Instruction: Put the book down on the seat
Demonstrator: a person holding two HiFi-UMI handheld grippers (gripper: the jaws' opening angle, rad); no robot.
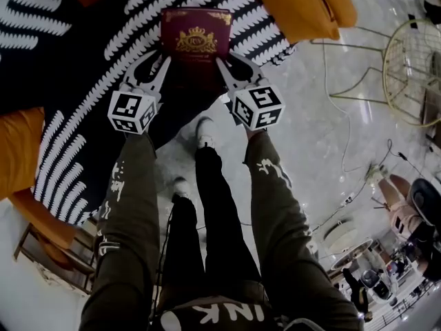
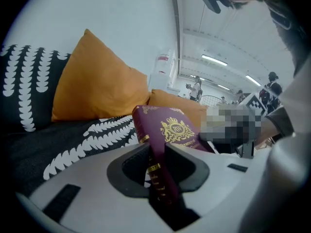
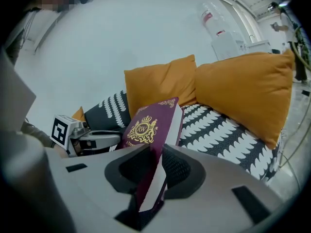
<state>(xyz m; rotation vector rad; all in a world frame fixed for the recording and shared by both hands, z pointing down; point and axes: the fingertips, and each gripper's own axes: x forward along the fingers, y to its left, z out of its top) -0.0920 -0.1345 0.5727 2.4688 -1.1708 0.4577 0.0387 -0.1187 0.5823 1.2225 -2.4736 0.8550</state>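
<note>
A maroon book [image 1: 196,33] with a gold crest is held flat over the black sofa seat [image 1: 83,67] with its white leaf pattern. My left gripper [image 1: 155,64] clamps the book's near left corner, and my right gripper [image 1: 234,67] has the near right corner. In the left gripper view the book [image 2: 170,130] stands wedged between the left gripper's [image 2: 156,154] pads. The right gripper view shows the book [image 3: 150,125] between the right gripper's [image 3: 154,157] pads, which lie against both faces; the left gripper [image 3: 92,140] shows beyond it. I cannot tell whether the book touches the seat.
Orange cushions [image 1: 303,5] lean along the sofa's back, and another orange cushion [image 1: 17,150] lies at the left. A gold wire chair [image 1: 406,67] stands on the pale marble floor to the right, with cables [image 1: 358,185] nearby. The person's shoes [image 1: 204,133] stand at the sofa's front edge.
</note>
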